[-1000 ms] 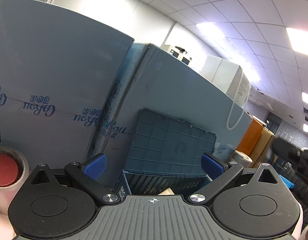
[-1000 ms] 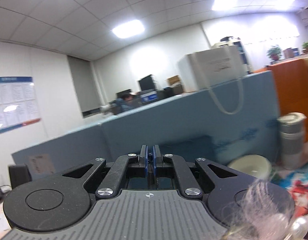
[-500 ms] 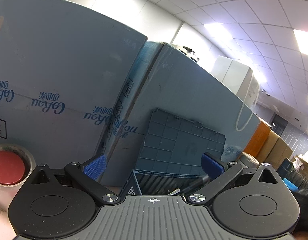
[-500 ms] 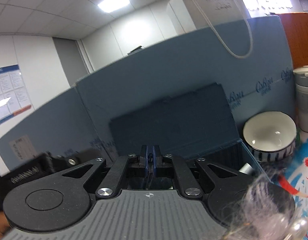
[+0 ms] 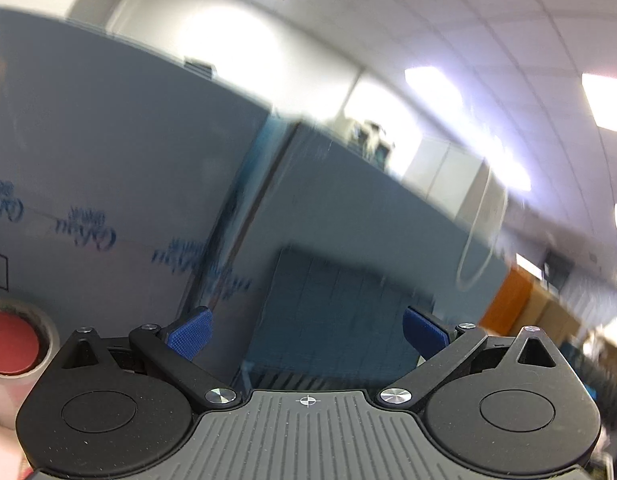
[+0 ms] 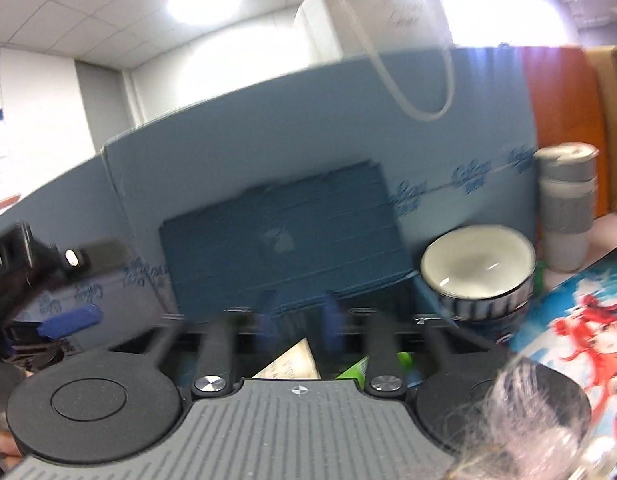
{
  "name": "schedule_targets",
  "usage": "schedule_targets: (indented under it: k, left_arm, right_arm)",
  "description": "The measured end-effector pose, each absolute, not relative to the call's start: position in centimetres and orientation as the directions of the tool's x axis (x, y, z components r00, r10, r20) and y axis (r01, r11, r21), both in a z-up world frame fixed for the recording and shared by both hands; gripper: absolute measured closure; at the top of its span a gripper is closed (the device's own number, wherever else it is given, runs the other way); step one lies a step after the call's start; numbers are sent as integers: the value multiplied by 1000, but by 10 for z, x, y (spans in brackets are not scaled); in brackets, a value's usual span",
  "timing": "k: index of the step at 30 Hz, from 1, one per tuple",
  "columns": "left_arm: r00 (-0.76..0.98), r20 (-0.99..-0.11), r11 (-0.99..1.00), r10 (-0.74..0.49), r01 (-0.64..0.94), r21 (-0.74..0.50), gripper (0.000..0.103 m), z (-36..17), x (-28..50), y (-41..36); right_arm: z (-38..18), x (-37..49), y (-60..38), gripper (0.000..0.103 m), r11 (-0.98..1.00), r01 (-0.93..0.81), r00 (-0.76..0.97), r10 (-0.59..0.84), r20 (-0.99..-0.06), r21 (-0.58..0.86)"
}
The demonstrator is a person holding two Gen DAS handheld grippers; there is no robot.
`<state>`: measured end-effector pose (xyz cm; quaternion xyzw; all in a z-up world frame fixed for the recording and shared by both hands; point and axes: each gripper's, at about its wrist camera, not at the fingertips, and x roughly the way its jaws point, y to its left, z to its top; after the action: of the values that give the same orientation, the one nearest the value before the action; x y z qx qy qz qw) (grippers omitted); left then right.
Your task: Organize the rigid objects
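Your left gripper [image 5: 306,330] hangs with jaws spread wide and empty before the crate [image 5: 340,320], so hold it level there. Your right gripper [image 6: 298,320] (blurred) has just been parting its jaws, nothing between them; lower it slowly into the crate [image 6: 284,240], whose contents lie just below, the bowl [image 6: 478,276] right.

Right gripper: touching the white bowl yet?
Apart. The right wrist view shows the right gripper with jaws just opened and nothing between them, aimed at the open blue crate; the white bowl sits clear to its right.
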<state>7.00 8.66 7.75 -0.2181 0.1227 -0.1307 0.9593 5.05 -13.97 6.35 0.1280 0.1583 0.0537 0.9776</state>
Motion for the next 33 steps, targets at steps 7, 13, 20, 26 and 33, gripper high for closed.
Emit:
schedule_targets:
  k: [7,13,20,26,33]
  left_arm:
    - [950,-96,859,-296,221,-462,1,87,38,63]
    - [976,-41,924,-214,189,-332,0,80,-2,47]
    - [992,75,959,-106,122,-255,0,44,-32,53]
    - [981,175,967,-86,125,-222,0,23,-41,43]
    - [988,128,981,-91,110,-159,0,7,-28,29]
  right_arm:
    - [73,2,-154,8,967,7,988,32,-148,253]
    - [51,-31,-151,0,961,50,998,-55,11,272]
    - [27,-44,-143,0,983,122,982,-140,129,137]
    - [10,-40,-148,0,991,135,979,-135,150,13]
    - [4,-43,-153,0,991,135,973,-134,186,7]
